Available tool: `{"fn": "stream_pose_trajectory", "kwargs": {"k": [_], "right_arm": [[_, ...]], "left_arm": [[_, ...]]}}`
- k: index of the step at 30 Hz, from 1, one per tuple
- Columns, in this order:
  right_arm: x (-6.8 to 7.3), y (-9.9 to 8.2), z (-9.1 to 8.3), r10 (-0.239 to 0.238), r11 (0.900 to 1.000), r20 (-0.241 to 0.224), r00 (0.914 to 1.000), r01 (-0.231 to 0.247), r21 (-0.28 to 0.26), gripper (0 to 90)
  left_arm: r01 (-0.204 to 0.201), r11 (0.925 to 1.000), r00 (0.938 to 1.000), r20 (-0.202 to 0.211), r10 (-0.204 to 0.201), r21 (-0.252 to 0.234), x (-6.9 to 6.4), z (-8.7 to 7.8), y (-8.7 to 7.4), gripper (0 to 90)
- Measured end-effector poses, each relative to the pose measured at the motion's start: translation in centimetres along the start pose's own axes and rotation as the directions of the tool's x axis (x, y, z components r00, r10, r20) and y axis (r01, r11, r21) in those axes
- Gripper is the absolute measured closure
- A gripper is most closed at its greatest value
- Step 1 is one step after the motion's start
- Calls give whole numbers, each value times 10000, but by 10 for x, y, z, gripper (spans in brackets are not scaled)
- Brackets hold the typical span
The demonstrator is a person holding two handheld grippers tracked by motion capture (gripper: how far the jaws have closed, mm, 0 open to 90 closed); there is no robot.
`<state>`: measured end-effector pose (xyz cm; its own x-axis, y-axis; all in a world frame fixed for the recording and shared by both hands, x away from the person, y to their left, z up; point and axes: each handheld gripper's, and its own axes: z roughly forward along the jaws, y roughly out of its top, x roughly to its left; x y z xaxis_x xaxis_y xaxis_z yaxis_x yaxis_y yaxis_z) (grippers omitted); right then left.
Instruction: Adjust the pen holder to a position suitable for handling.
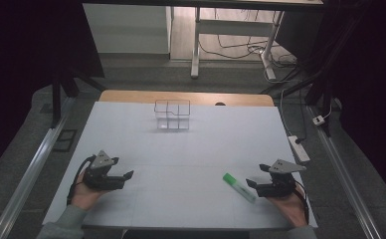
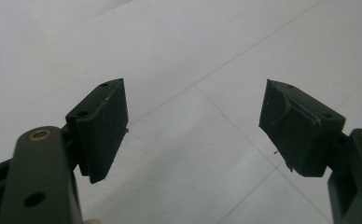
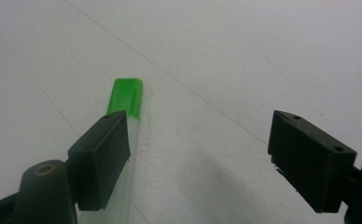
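The right gripper [image 3: 198, 154] stands with its jaws wide apart and nothing between them. In the right gripper view a pen [image 3: 123, 121] with a green cap lies along the inner edge of the left-hand jaw, its pale body partly hidden behind that pad, the green cap pointing away from the camera. From above, the right gripper [image 1: 256, 177] rests low on the white table [image 1: 181, 144] at the near right, held in a hand [image 1: 291, 206], and the pen [image 1: 239, 187] lies slantwise just beside the jaw tips, green end toward the table's middle.

The left gripper [image 2: 193, 126] is likewise spread wide and empty, with only bare tabletop between its pads. In the high view the left gripper [image 1: 126, 177] sits at the near left, well apart from the pen.

Farther off, near the far edge of the table, stands a small clear box [image 1: 172, 115] with compartments.
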<state>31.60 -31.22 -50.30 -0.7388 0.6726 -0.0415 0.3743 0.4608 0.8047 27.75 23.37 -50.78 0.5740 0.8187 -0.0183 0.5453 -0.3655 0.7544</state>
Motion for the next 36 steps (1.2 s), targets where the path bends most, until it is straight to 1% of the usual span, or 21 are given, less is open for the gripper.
{"fn": "stream_pose_trajectory", "kwargs": {"k": [1,2,4,5,6,8,9,11,13,17,20,22,24,31,35,36], "right_arm": [[0,0,0,-46,10000,-2,10000,46,-9,204],[1,0,0,-64,10000,29,10000,64,12,204],[0,0,1,-58,10000,-64,10000,58,5,204],[1,0,1,-51,10000,70,10000,51,-12,204],[0,-1,2,-22,10000,-36,10000,22,5,205],[0,-1,1,-11,10000,20,10000,10,33,206],[0,-1,2,30,10000,21,10000,-29,-63,215],[-1,-1,1,22,10000,11,10000,-22,-66,218],[-1,-1,1,49,9999,44,10000,-48,-120,220],[-1,-1,1,25,9999,11,10000,-25,-133,224],[-1,-2,1,36,10000,-11,10000,-36,-87,226],[-1,-2,2,40,10000,-23,10000,-40,-59,226],[-1,-2,2,64,10000,-37,10000,-64,-48,227],[-1,-2,2,60,10000,-30,10000,-60,-26,231],[-1,-3,3,53,10000,-2,10000,-53,59,232],[-2,-3,3,67,10000,-65,10000,-66,56,232]], "left_arm": [[0,10000,10000,0,0,0,0,0,0,239],[19,10000,10000,-59,-19,31,2,1,4,239],[53,10000,10000,-60,-53,39,4,1,6,240],[42,10000,10000,-72,-42,40,5,1,8,241],[1,10000,10000,-83,-1,45,6,2,10,241],[25,10000,10000,-68,-24,32,8,3,13,241],[50,10000,10000,-28,-50,31,9,4,15,241],[81,10000,10000,-14,-81,26,10,5,18,241],[8,10000,10000,-83,-7,85,11,7,21,242],[-97,9999,9999,-74,98,115,13,9,29,241],[20,10000,10000,-43,-19,69,17,10,36,242],[-39,10000,9999,-158,41,88,20,12,43,242],[-54,9999,9998,-165,56,92,21,13,45,244],[-212,9996,9996,-160,215,182,25,21,58,244],[-186,9997,9997,-177,189,160,26,26,61,246],[-154,9997,9997,-202,158,193,28,29,63,246]]}}
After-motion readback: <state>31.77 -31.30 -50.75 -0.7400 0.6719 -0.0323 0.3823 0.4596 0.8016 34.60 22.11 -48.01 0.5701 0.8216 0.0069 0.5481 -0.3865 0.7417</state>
